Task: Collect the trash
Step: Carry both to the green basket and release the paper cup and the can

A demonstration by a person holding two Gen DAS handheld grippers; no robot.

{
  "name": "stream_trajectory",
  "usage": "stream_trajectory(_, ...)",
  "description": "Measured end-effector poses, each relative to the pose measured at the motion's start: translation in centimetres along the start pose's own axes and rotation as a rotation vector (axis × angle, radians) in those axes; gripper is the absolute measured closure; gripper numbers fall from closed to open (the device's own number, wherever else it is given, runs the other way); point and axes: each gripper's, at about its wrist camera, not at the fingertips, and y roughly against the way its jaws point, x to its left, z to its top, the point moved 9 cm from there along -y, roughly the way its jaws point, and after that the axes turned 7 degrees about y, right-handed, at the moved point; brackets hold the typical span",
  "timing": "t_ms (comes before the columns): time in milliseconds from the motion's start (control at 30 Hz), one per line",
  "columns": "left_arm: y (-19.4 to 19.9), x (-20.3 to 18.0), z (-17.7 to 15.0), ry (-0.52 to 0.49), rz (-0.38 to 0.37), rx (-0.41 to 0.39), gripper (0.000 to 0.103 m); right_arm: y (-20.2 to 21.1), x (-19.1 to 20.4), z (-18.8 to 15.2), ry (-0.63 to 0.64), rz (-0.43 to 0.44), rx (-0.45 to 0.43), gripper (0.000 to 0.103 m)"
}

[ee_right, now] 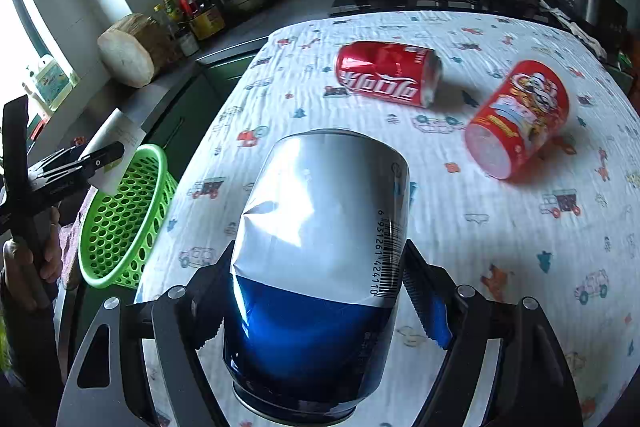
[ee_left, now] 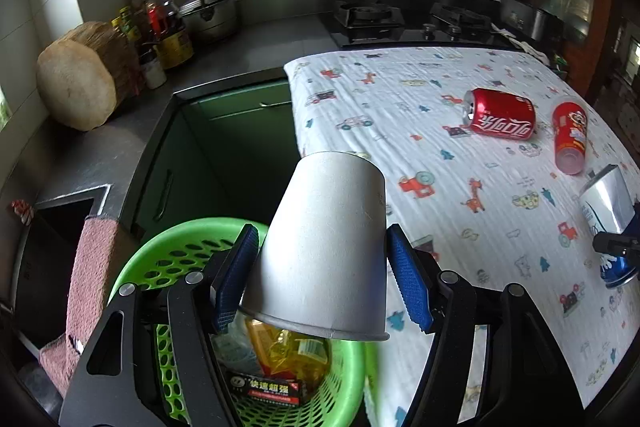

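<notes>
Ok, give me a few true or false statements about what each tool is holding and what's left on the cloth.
1. The left tool holds a white paper cup. True.
2. The green basket is empty. False: wrappers and a box lie in it.
3. The right tool holds a red can. False: it grips a dented silver and blue can.
4. A red cola can lies on its side on the patterned cloth. True.
</notes>
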Motion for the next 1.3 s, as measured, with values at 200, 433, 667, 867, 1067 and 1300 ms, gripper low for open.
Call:
stream_trajectory(200, -0.7, 7.3, -3.5, 0.118, 0.073, 0.048, 0.038, -1.6, 5.5, 1.9, 0.066, 0.064, 0.002, 0.028)
stream_trajectory(433, -2.9, 12.5, -7.9, 0.221, 0.126, 0.136, 0.038, -3.3, 11.4, 3.9, 0.120, 0.135, 0.000, 0.028)
stream_trajectory(667, -3.2, 15.0, -10.1, 0.276, 0.143, 0.166, 0.036, -4.5, 16.1, 5.4, 0.168, 0.181, 0.001, 0.028)
stream_trajectory(867, -3.1, 16.0, -10.6, 0.318, 0.120, 0.162, 0.033, -6.0, 19.2, 6.4, 0.178, 0.220, 0.003, 0.028)
stream_trajectory(1067, -1.9, 16.8, -10.5, 0.360, 0.098, 0.130, 0.027, -7.7, 22.0, 7.0, 0.194, 0.255, 0.016, 0.028)
stream_trajectory(1300, 0.9, 17.6, -10.3, 0.411, 0.084, 0.061, 0.022, -9.3, 26.0, 6.9, 0.246, 0.286, 0.037, 0.028)
